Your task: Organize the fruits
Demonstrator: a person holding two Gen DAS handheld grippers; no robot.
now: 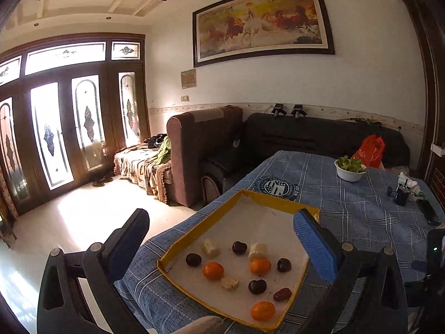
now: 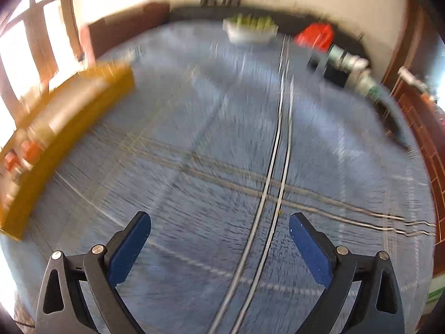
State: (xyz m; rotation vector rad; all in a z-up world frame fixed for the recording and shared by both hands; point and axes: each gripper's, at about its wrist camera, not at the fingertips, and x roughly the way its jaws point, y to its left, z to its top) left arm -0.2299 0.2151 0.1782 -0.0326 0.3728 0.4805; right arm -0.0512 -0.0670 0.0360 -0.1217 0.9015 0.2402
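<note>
Both hand-held grippers (image 1: 221,228) (image 2: 219,231) gape above blue checked tablecloth (image 2: 194,139); sofas (image 1: 205,144) behind.

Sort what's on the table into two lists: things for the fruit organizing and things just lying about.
For the job:
yellow tray
three oranges
dark plums
red date
pale fruit chunks

Lying about:
white bowl of greens
red plastic bag
black remote
small black device

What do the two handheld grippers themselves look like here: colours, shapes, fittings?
Both the left gripper and the right gripper match: black plastic linkage arms with triangular cut-outs, silver round pivot pins, and flat blue textured pads lining the jaws. No cables or sleeves are visible.
</note>
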